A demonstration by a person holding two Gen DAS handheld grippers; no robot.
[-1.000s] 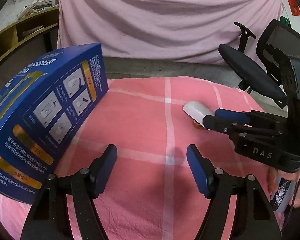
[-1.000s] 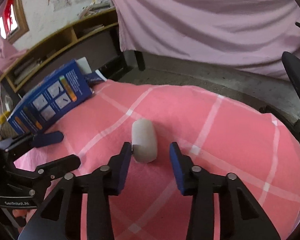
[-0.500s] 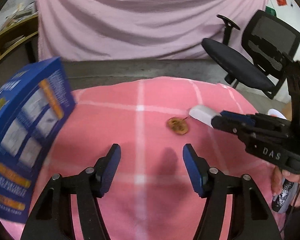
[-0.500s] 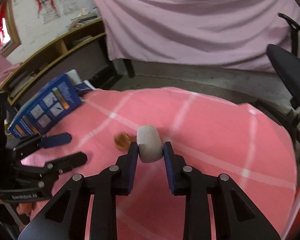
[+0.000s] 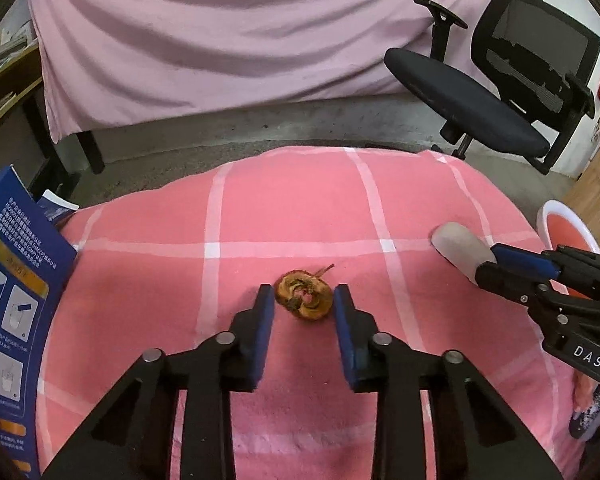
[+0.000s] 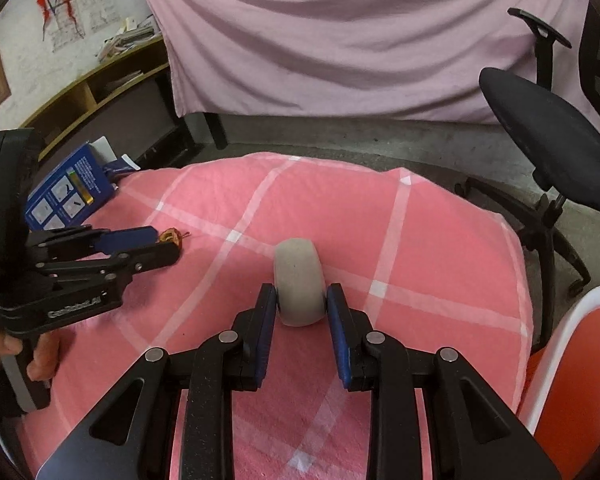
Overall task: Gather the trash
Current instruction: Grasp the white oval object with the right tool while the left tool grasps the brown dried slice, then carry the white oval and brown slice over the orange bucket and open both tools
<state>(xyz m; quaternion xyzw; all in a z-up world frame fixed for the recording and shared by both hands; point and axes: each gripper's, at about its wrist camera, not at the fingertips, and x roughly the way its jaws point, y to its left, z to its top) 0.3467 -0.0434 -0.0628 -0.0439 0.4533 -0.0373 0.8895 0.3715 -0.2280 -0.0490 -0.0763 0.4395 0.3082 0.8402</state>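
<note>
Two claws work over the pink checked cloth [image 5: 300, 208]. The left gripper [image 5: 302, 300] brackets a brown dried scrap [image 5: 303, 295], fingers spread just beside it. The right gripper [image 6: 301, 300] pinches a grey rounded lump [image 6: 299, 280]. Left of the left gripper stands a blue box [image 5: 8, 304].

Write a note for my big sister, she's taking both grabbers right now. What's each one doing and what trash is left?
Right gripper: shut on the grey-white rounded piece, low over the pink checked cloth.
Left gripper: fingers either side of the brown dried scrap, which lies on the cloth; whether they grip it cannot be told.
Orange bin with white rim: off the cloth's right edge, beside the right gripper.
Blue box: at the cloth's left edge, untouched.
Done: grey-white piece grabbed. Left: close on the scrap, then probably carry both to the bin.
</note>
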